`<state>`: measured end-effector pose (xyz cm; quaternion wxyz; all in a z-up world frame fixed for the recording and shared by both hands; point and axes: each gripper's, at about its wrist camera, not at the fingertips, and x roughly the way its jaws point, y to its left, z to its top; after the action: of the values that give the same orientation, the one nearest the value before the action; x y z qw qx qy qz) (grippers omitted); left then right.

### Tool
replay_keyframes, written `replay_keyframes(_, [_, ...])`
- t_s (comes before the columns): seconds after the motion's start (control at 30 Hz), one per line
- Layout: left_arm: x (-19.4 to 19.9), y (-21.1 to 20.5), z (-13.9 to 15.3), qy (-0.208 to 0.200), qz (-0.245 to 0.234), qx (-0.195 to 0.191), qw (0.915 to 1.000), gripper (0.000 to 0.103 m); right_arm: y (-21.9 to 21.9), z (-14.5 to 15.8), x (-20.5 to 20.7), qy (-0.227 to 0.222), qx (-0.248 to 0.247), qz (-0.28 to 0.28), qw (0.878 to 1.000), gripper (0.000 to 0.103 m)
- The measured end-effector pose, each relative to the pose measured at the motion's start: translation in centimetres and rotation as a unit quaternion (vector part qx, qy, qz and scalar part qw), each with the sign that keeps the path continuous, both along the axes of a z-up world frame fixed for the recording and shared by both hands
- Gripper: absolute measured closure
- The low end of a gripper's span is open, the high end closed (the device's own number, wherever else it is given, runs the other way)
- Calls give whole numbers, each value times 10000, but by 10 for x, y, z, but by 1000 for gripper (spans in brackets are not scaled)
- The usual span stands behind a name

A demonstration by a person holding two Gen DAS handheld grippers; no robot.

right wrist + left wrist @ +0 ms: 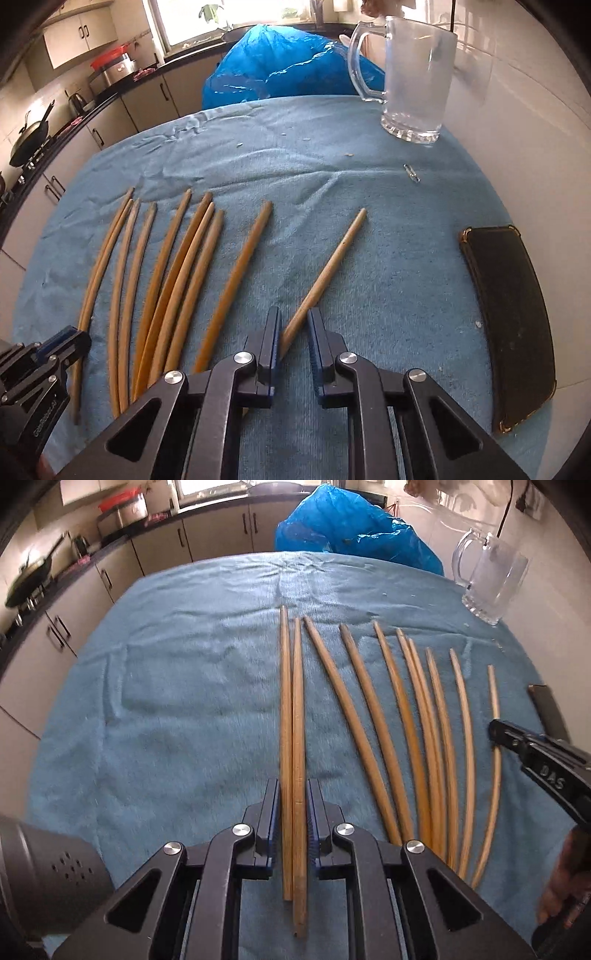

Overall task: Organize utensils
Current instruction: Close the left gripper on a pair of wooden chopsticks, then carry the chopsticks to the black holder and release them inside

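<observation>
Nearest my left camera, the left tongs (292, 823) straddle a pair of chopsticks (293, 738) at their thick ends; the pads sit just beside the wood with thin gaps showing, so I read them as spread, not yet pinching. The pair lies side by side on the blue towel (166, 701) covering the tabletop, long axis running straight from the near edge toward the far edge, narrow tips pointing away from me.

In the right view, the right tongs (292, 339) are also spread, framing the thick end of a single chopstick (325, 273). It lies apart from the others, slanted, its tip pointing toward the far right corner where the glass mug (413, 81) stands upright.

The remaining chopsticks (417, 738) lie in a loose fan between the two tongs, all tips toward the far edge. A dark case (513, 321) lies along the right edge, and a blue plastic bag (288, 66) sits beyond the far edge.

I judge this to be the grasping step: both tongs are lined up but not closed. Next, each needs to squeeze squarely across the wood, then lift; the mug looks the likely destination.
</observation>
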<state>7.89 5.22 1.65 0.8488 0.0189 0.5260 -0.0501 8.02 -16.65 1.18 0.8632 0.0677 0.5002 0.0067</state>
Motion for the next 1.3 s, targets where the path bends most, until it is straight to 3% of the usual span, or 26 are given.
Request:
replay_keyframes(0.2, [-54,20,0,395,61,-878,9953,90,-7,1,-45,190,135,249,9994,93])
replay_keyframes(0.37, [-114,26,0,438,-178,-1037,9935,90,-17,1,-102,398,306,544,9973,92])
replay_keyframes(0.5, [-138,38,4,577,-362,-1472,9868,88,-25,1,-136,365,230,718,9965,87])
replay_keyframes(0.57, [-136,39,12,332,-346,-1277,9906,81,-29,1,-139,294,187,735,9967,59])
replay_keyframes(0.63, [-125,39,19,116,-188,-1066,9941,77,-31,0,-139,254,134,652,9975,50])
replay_keyframes(0.8, [-74,29,25,-44,-4,-898,9959,77,-39,-1,-120,240,366,493,9978,50])
replay_keyframes(0.93, [-24,16,9,218,244,-760,9966,77,-39,-1,-105,302,337,452,9980,64])
replay_keyframes(1.07, [-10,14,4,245,277,-512,9980,84,-36,-2,-92,346,278,491,9978,71])
replay_keyframes(1.13, [-9,13,4,264,299,-387,9985,93,-32,-2,-88,364,170,537,9978,76])
replay_keyframes(1.3, [-3,22,2,355,341,-578,9971,96,-29,-2,-78,494,6,582,9971,80])
